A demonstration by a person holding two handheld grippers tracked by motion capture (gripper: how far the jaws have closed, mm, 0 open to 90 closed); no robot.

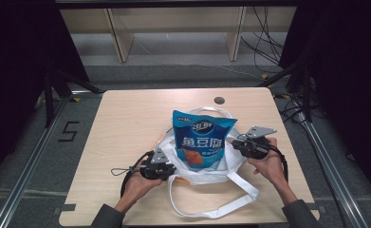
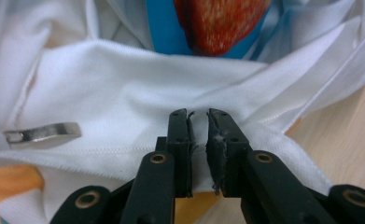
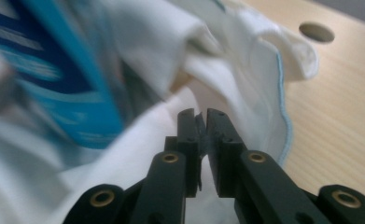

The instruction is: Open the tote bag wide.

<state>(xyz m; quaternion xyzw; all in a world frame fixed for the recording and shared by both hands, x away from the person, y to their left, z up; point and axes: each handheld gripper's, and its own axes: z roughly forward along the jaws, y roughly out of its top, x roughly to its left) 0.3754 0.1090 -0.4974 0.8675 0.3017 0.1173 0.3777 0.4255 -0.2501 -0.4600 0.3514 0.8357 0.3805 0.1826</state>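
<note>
Up high, the left claw (image 1: 166, 167) and right claw (image 1: 237, 144) sit at the two sides of a white bag (image 1: 207, 176) on the table (image 1: 126, 123). A blue snack pack (image 1: 203, 140) stands in the bag between them. Close up, the left claw (image 2: 199, 122) is nearly shut, pinching bag cloth (image 2: 124, 88); a small silver tag (image 2: 42, 134) shows there. The right claw (image 3: 201, 120) pinches the bag's edge (image 3: 180, 112) too, near a table hole (image 3: 316, 32).

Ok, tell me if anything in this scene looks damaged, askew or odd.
The blue snack bag sits only partly inside the white tote bag, its top sticking out. On the left hand-held gripper, one jaw pad looks frayed and crumbly along its inner edge. Nothing is spilled.
</note>
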